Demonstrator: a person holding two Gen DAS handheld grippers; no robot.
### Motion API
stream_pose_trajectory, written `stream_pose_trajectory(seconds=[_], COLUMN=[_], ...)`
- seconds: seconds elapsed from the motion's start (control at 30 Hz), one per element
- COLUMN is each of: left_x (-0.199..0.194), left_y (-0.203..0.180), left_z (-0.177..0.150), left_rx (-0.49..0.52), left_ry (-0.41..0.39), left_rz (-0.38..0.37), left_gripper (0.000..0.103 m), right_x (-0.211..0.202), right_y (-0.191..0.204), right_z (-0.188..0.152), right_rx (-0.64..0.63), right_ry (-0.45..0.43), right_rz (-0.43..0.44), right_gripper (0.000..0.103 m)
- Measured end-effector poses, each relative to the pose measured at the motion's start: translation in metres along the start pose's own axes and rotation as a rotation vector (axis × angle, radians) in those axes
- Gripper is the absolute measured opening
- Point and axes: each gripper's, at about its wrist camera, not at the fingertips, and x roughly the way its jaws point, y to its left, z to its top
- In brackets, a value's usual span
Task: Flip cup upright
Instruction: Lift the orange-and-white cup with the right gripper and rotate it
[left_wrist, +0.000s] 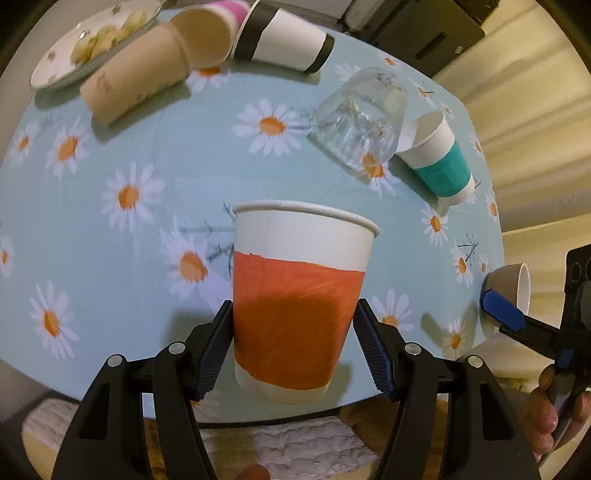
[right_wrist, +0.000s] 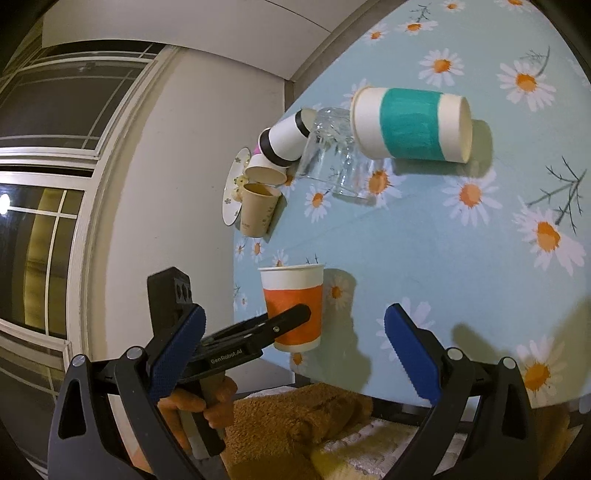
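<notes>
A white paper cup with an orange band (left_wrist: 295, 302) stands upright near the table's front edge, between the fingers of my left gripper (left_wrist: 293, 343). The left finger touches the cup; a narrow gap shows at the right finger. The cup also shows in the right wrist view (right_wrist: 293, 308), with the left gripper's finger (right_wrist: 280, 323) across it. My right gripper (right_wrist: 295, 347) is open and empty, off the table's edge to the right of the cup. It also shows at the right edge of the left wrist view (left_wrist: 504, 310).
On the daisy tablecloth (left_wrist: 155, 155) lie a teal-banded cup (left_wrist: 439, 162) on its side, an overturned glass (left_wrist: 360, 118), a black-banded cup (left_wrist: 284, 38), brown cups (left_wrist: 140, 77), a pink one (left_wrist: 231, 9) and a plate of food (left_wrist: 88, 44). A small bowl (left_wrist: 511, 284) sits right.
</notes>
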Motion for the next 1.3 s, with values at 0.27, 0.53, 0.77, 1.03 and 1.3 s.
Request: stream_pose_trajectory(seconds=[0.27, 0.53, 0.77, 1.03, 1.3], left_x=[0.016, 0.02, 0.014, -0.009, -0.038], left_y=[-0.001, -0.002, -0.003, 0.0, 0.029], left_z=[-0.016, -0.015, -0.016, -0.023, -0.041], left_rx=[-0.018, -0.012, -0.004, 0.041, 0.027], left_ry=[0.01, 0.004, 0.008, -0.015, -0.067], left_rz=[0.026, 0.056, 0.047, 0.021, -0.059], left_gripper=[0.065, 0.084, 0.084, 0.084, 0.084], right_x=[0.003, 0.008, 0.012, 0.023, 0.049], right_y=[-0.002, -0.001, 0.0, -0.001, 0.004], right_z=[-0.005, -0.006, -0.006, -0.008, -0.011], right_rx=[0.02, 0.012, 0.002, -0.012, -0.049], right_ry=[0.019, 0.033, 0.036, 0.054, 0.102], right_rz=[0.012, -0.003, -0.018, -0.053, -0.109], right_gripper=[0.097, 0.097, 0.097, 0.097, 0.097])
